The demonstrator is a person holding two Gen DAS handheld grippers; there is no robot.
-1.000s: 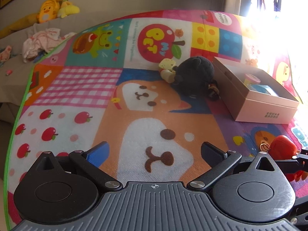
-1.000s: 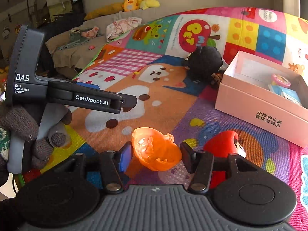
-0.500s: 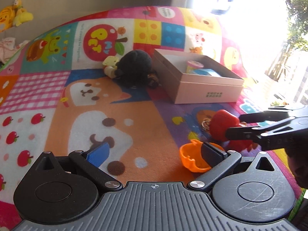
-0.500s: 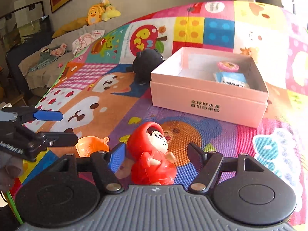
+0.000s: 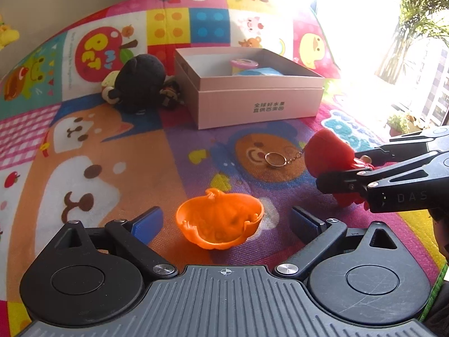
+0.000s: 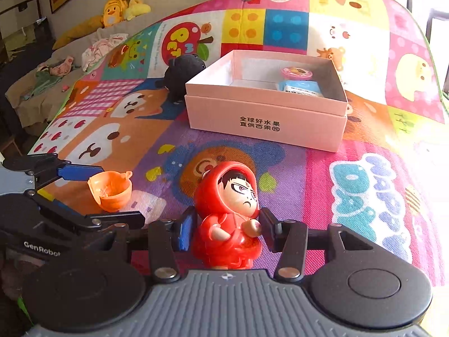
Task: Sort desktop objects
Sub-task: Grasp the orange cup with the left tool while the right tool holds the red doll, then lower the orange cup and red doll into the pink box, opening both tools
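My right gripper [image 6: 228, 229] is shut on a red hooded figurine [image 6: 230, 210], which stands upright on the mat; it also shows in the left wrist view [image 5: 329, 154] with a key ring [image 5: 276, 159]. My left gripper [image 5: 224, 220] is open, with an orange pumpkin-shaped cup [image 5: 221, 220] lying between its fingers, untouched. The cup also shows in the right wrist view [image 6: 110, 191]. A pink open box [image 5: 252, 104] stands behind, and it also shows in the right wrist view [image 6: 263, 118].
A black plush toy [image 5: 140, 82] lies left of the box. Inside the box are a round pink tin [image 6: 296, 72] and a blue packet [image 6: 301, 87]. The colourful play mat [image 6: 364, 196] covers the surface. A sofa with plush toys [image 6: 123, 8] is at the far left.
My right gripper has closed on the red figurine. My left gripper has swung right and now straddles the orange cup, which earlier sat off to its right.
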